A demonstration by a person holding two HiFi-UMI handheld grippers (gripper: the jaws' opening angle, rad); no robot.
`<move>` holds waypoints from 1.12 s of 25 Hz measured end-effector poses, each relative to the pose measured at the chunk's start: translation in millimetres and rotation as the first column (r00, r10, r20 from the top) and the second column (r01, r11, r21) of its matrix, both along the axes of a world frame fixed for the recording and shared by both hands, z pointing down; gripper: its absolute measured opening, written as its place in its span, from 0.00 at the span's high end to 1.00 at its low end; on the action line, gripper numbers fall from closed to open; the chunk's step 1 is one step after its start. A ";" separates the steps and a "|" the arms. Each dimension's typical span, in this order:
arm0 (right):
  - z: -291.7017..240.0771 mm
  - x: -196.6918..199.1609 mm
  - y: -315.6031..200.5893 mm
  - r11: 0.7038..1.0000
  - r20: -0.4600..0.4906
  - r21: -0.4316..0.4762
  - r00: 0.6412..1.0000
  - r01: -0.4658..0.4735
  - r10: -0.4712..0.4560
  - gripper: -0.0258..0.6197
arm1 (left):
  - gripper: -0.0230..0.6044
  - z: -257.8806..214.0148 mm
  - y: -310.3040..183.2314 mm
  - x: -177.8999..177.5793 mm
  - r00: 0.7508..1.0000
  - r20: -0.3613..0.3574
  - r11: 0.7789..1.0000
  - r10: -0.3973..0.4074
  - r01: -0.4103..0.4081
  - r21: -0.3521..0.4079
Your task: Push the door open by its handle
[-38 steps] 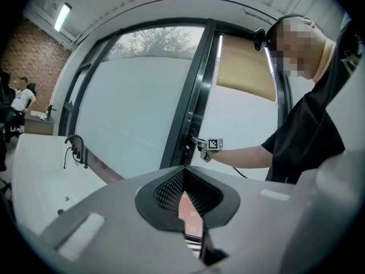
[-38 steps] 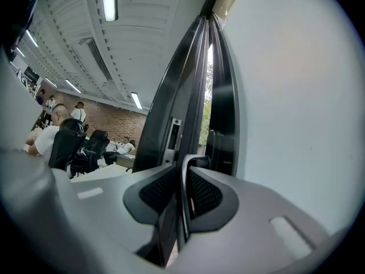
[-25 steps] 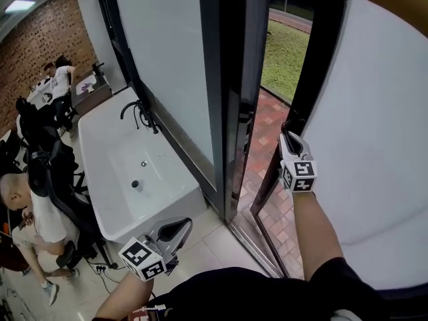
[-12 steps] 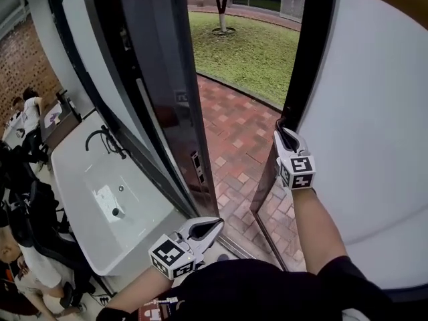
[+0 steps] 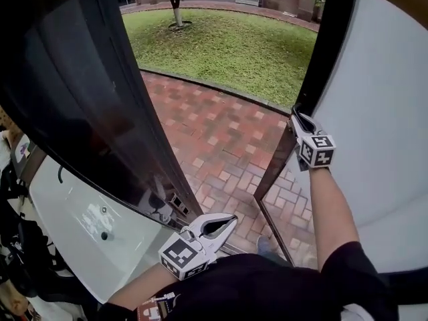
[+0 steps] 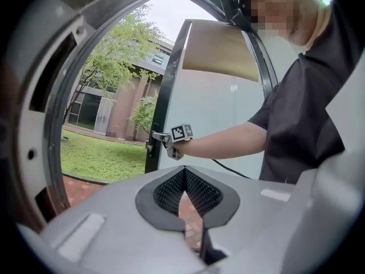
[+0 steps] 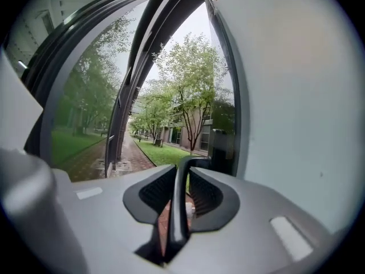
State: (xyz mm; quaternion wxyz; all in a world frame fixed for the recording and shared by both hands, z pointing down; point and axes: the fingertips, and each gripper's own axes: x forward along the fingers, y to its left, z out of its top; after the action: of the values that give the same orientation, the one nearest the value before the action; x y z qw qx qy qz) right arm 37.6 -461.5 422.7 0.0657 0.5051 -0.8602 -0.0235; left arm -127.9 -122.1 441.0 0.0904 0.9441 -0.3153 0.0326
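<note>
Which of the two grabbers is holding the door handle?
The right gripper, up at the door edge: the dark handle runs between its jaws. The left gripper hangs low by the person's shirt, jaws together on nothing.

Black short-sleeved shirt (image 5: 267, 286), grey-white left tongs (image 5: 231, 221) and right tongs (image 5: 297, 117), black-and-white marker cubes (image 5: 182, 256), black ribbed pads (image 6: 202, 193)

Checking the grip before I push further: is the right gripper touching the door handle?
Touching. The right gripper view shows the dark door handle running between the jaws of the right gripper, with both jaw tips pressed against its sides.
</note>
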 end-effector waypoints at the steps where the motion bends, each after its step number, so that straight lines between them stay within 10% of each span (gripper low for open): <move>1: 0.2 12.3 -10.8 1.000 0.006 -0.009 1.000 -0.019 0.019 0.85 | 0.97 0.6 -7.9 2.9 1.000 -0.005 1.000 -0.002 0.002 -0.009; 17: 1.3 225.3 -126.7 0.942 -0.104 0.053 0.937 -0.330 0.334 0.85 | 0.97 20.1 -217.5 109.1 0.989 -0.043 0.988 -0.143 0.145 0.050; 28: 0.3 378.9 -156.8 0.868 -0.150 0.057 0.855 -0.494 0.496 0.85 | 0.97 19.7 -392.7 242.4 0.999 -0.045 0.999 0.008 -0.006 0.054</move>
State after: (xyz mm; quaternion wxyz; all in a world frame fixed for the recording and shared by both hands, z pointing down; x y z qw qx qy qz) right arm 416.5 -618.4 423.0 0.1342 0.7062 -0.6931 -0.0532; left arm 114.5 -514.8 460.7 0.0719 0.9478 -0.3106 0.0029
